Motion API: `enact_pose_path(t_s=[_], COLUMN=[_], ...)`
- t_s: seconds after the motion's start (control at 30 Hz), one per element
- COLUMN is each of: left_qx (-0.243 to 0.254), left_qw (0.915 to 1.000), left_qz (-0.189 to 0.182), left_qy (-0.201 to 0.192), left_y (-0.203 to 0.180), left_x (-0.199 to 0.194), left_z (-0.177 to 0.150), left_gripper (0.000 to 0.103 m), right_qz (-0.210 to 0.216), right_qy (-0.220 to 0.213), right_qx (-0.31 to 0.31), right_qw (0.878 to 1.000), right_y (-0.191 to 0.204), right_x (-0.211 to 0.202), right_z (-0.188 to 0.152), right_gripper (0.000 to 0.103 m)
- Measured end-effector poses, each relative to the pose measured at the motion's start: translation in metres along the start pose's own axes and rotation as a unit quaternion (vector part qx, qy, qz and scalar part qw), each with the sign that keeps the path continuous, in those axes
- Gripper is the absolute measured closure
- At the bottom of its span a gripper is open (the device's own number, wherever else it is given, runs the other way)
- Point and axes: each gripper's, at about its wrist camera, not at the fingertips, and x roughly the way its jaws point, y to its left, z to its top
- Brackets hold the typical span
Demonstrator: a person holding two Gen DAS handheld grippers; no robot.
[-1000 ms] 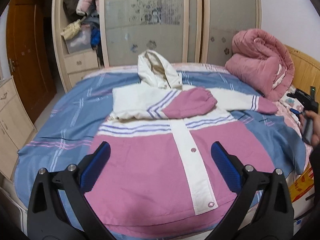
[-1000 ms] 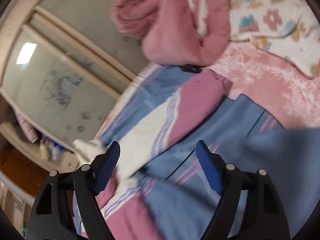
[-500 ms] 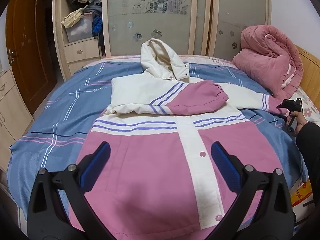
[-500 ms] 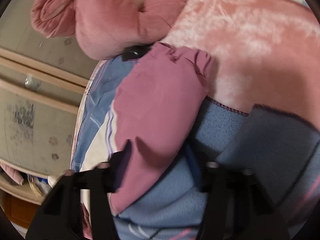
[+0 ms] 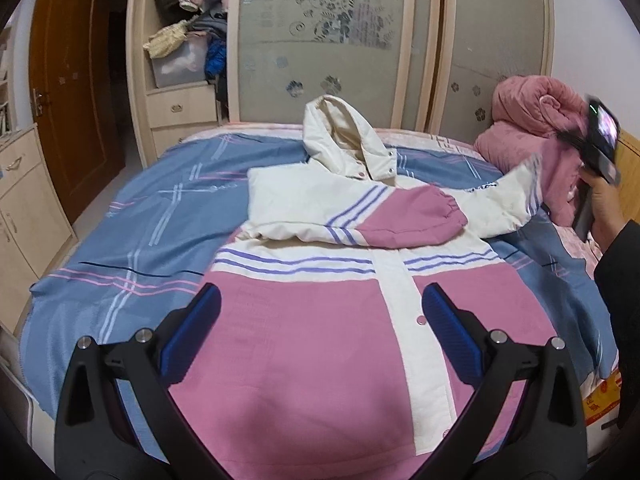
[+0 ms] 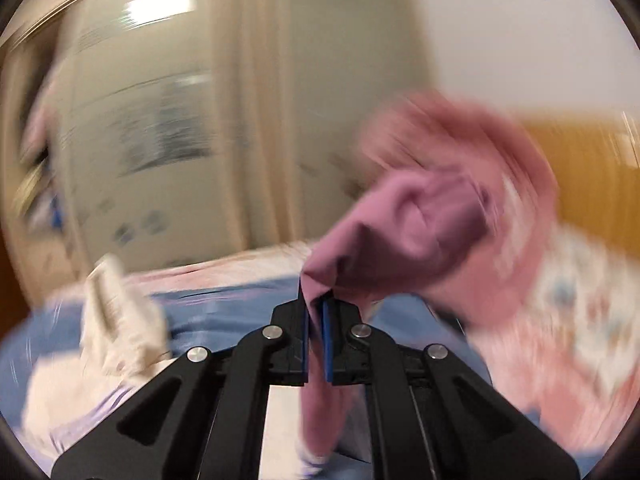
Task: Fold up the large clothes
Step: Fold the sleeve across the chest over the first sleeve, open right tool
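Jacket [image 5: 320,320] laid flat on bed [image 5: 132,248], front up, long axis running from hem near camera to hood [image 5: 340,140] pointed at wardrobe [image 5: 320,40]. One sleeve [image 5: 380,216] folded across chest. Left gripper [image 5: 320,336] held above hem, jaws spread. Right gripper [image 6: 316,320] pressed together on other sleeve's pink cuff [image 6: 400,232] (view blurred), cuff lifted off bed.

Bed [image 5: 120,240] w/ blue plaid cover. Pink-and-cream hooded jacket [image 5: 320,320] flat on it, 1 sleeve across chest. Pink quilt [image 5: 532,128] bundled at far right corner.
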Motion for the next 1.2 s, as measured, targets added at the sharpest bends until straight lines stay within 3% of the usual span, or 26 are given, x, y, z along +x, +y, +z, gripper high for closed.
enact_pose_path(t_s=[0.13, 0.23, 0.33, 0.4, 0.43, 0.5, 0.53, 0.57, 0.63, 0.73, 0.83, 0.87, 0.97, 1.2], left_qx=[-0.006, -0.009, -0.012, -0.013, -0.013, -0.016, -0.02, -0.024, -0.03, -0.03, -0.024, -0.021, -0.013, 0.033], left_qw=[0.9998, 0.9997, 0.9996, 0.9996, 0.9996, 0.9996, 0.9995, 0.9994, 0.9992, 0.9991, 0.9993, 0.9994, 0.9998, 0.9994], left_qz=[0.0, 0.001, 0.005, 0.009, 0.012, 0.016, 0.018, 0.018, 0.022, 0.028, 0.027, 0.026, 0.016, 0.008], left_qy=[-0.017, -0.022, -0.025, -0.023, -0.021, -0.019, -0.017, -0.015, -0.011, -0.005, -0.003, -0.002, 0.0, 0.007], left_y=[0.009, 0.016, 0.024, 0.029, 0.033, 0.038, 0.042, 0.045, 0.051, 0.053, 0.047, 0.044, 0.033, -0.004], left_x=[-0.018, -0.026, -0.031, -0.032, -0.032, -0.03, -0.029, -0.028, -0.024, -0.019, -0.019, -0.019, -0.024, -0.047], left_z=[0.003, 0.004, 0.004, 0.003, 0.002, 0.002, 0.001, 0.002, 0.002, 0.001, -0.002, -0.002, -0.007, -0.04], left_gripper=[0.002, 0.002, 0.002, 0.002, 0.002, 0.002, 0.002, 0.002, 0.002, 0.002, 0.002, 0.002, 0.002, 0.002], right_qz=[0.071, 0.094, 0.107, 0.114, 0.117, 0.126, 0.143, 0.153, 0.173, 0.189, 0.186, 0.174, 0.151, 0.123], right_qy=[0.02, 0.078, 0.185, 0.247, 0.271, 0.27, 0.27, 0.27, 0.255, 0.211, 0.18, 0.162, 0.138, 0.137], right_qx=[-0.119, -0.188, -0.213, -0.199, -0.19, -0.152, -0.126, -0.096, -0.058, -0.044, -0.044, -0.049, -0.046, -0.031], right_qw=[0.99, 0.974, 0.953, 0.941, 0.936, 0.943, 0.944, 0.946, 0.95, 0.958, 0.965, 0.97, 0.978, 0.982], right_y=[0.122, 0.194, 0.236, 0.244, 0.245, 0.241, 0.236, 0.226, 0.214, 0.185, 0.155, 0.137, 0.1, 0.045], right_x=[-0.009, 0.012, 0.05, 0.069, 0.073, 0.069, 0.064, 0.054, 0.024, -0.058, -0.131, -0.17, -0.234, -0.331], right_z=[-0.022, -0.078, -0.152, -0.184, -0.195, -0.196, -0.193, -0.187, -0.175, -0.15, -0.138, -0.135, -0.132, -0.153], right_gripper=[0.098, 0.097, 0.096, 0.084, 0.074, 0.051, 0.024, 0.009, 0.008, 0.008, 0.002, 0.001, 0.001, 0.001])
